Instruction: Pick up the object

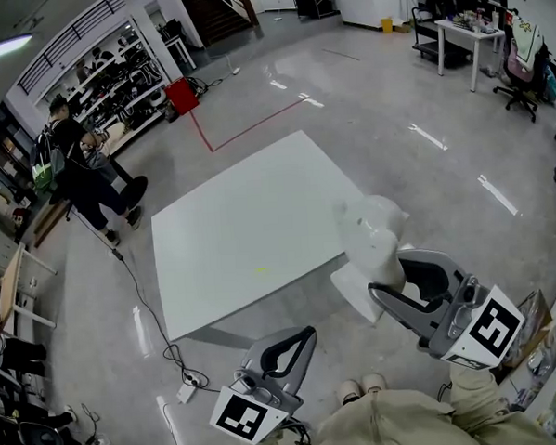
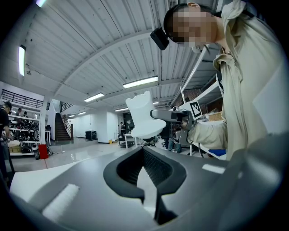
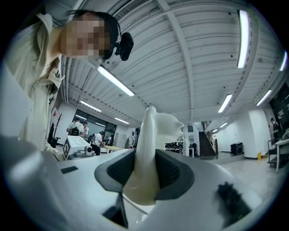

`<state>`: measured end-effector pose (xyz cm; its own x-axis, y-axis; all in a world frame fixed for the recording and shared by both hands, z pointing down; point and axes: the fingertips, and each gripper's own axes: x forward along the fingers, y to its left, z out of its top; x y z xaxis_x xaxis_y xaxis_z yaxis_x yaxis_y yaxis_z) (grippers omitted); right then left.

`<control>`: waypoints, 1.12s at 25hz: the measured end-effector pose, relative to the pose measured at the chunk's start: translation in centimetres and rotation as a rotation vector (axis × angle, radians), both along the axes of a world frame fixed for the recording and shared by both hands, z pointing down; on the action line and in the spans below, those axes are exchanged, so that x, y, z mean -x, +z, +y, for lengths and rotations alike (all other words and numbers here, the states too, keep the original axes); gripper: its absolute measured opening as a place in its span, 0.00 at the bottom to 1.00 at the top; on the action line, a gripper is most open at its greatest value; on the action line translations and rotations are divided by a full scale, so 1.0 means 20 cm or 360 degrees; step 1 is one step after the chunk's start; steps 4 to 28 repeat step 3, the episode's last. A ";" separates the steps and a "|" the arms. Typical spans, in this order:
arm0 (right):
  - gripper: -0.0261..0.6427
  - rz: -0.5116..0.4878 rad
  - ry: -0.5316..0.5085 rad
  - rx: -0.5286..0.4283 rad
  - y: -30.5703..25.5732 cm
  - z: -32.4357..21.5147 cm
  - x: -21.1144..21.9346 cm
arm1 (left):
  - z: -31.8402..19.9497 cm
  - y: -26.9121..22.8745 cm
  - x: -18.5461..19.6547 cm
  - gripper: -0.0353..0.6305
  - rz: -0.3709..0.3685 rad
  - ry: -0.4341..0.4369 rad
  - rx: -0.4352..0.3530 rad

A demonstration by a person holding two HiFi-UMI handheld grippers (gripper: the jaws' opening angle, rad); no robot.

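While you hold it aloft, step: pick-up looks done; the object (image 1: 372, 235) hangs just off the table's (image 1: 242, 237) near right edge.
Right gripper (image 1: 389, 278): clamped on the object's lower part.
Left gripper (image 1: 303, 339): closed, empty.
Object axis: upright, notched end up.
Next: 1 steady hold, grip unchanged.

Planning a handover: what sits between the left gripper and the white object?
Nothing; in the head view only bare floor shows between left gripper and white object.
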<state>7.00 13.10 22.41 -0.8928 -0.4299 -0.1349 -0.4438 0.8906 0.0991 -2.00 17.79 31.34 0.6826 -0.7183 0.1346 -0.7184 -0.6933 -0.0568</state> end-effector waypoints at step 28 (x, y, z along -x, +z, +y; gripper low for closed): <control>0.25 0.0005 0.0001 0.0002 0.00 0.00 0.01 | 0.00 0.00 0.01 0.06 -0.0004 0.0003 0.0002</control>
